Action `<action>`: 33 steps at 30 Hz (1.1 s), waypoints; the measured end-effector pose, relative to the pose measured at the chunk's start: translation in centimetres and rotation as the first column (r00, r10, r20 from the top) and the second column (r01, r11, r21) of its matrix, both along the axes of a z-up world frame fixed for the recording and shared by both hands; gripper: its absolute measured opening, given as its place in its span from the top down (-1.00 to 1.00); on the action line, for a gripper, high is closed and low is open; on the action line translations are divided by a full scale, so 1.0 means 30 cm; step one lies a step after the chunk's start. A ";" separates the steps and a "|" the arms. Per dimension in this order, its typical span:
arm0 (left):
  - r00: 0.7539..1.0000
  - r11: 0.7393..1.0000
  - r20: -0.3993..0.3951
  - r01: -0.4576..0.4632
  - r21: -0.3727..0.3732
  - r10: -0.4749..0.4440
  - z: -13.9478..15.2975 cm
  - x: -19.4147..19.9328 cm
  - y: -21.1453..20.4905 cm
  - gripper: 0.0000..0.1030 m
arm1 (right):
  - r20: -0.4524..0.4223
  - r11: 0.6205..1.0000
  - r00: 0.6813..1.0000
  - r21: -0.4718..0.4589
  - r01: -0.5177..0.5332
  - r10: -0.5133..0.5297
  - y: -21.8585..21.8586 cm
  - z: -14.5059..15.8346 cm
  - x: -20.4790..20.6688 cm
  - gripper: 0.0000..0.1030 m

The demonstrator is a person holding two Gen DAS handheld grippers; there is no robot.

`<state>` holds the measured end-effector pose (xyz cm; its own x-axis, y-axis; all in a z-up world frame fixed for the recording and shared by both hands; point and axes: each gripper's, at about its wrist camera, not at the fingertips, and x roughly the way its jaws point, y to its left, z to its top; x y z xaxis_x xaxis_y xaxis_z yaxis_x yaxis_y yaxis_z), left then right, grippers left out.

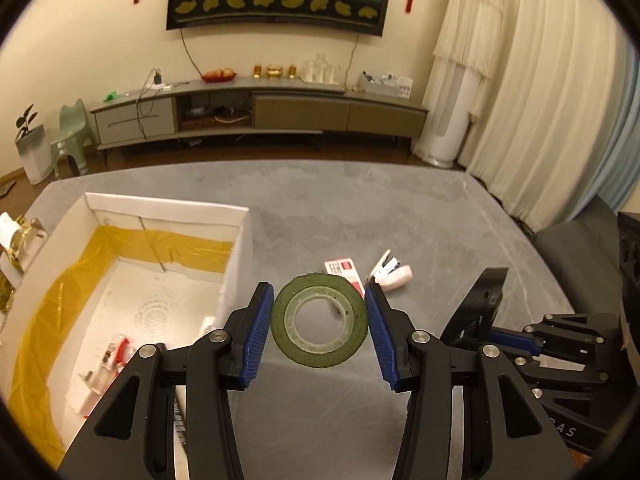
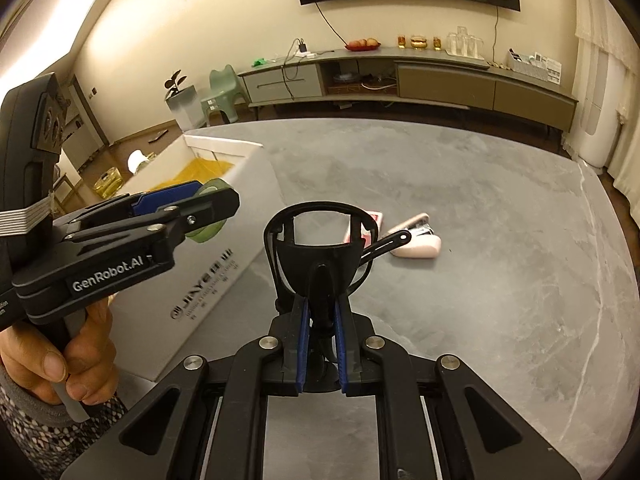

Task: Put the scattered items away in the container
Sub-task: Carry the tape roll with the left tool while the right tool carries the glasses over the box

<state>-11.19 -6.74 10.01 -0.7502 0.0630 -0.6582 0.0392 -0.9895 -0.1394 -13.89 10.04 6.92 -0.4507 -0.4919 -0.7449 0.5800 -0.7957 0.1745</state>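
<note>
A living room with a long TV cabinet (image 1: 260,108) against a cream wall, pale curtains on the right, and up front a grey marbled table (image 1: 400,208) carrying the action. From the left wrist view, the left gripper (image 1: 319,320) has its blue-padded jaws pinching a roll of green tape (image 1: 320,322) on either side, the roll lifted clear of the table and just right of the white cardboard box (image 1: 168,216), which is lined with yellow tape and holds a few small items at its bottom. Beyond the roll, a small red-and-white box (image 1: 342,270) lies on the table touching a pink stapler (image 1: 390,274). The right gripper's black body shows at the right edge. Over to the right wrist view: the right gripper (image 2: 320,312) has its jaws pressed tight on the stem of a black plastic frame (image 2: 320,248) with a ring at the top and a thin arm poking out to the right, held above the table. Behind it sit the red box (image 2: 374,220) and the stapler (image 2: 418,244). At left a hand (image 2: 60,356) grips the left gripper's handle, the green roll (image 2: 210,216) peeking out at its tip just beside the white box (image 2: 224,264).
</note>
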 end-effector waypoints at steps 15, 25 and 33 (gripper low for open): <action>0.995 0.997 -0.071 -0.070 0.014 0.071 0.109 0.148 -0.169 0.04 | -0.092 0.997 0.993 -0.018 -0.077 0.075 -0.198 0.141 0.101 0.75; 0.986 0.991 -0.102 -0.131 0.034 0.134 0.144 0.231 -0.298 0.04 | -0.158 0.994 0.982 -0.034 -0.107 0.101 -0.310 0.214 0.154 0.75; 0.979 0.985 -0.119 -0.162 0.051 0.167 0.153 0.265 -0.361 0.04 | -0.202 0.989 0.973 -0.072 -0.133 0.116 -0.383 0.269 0.202 0.75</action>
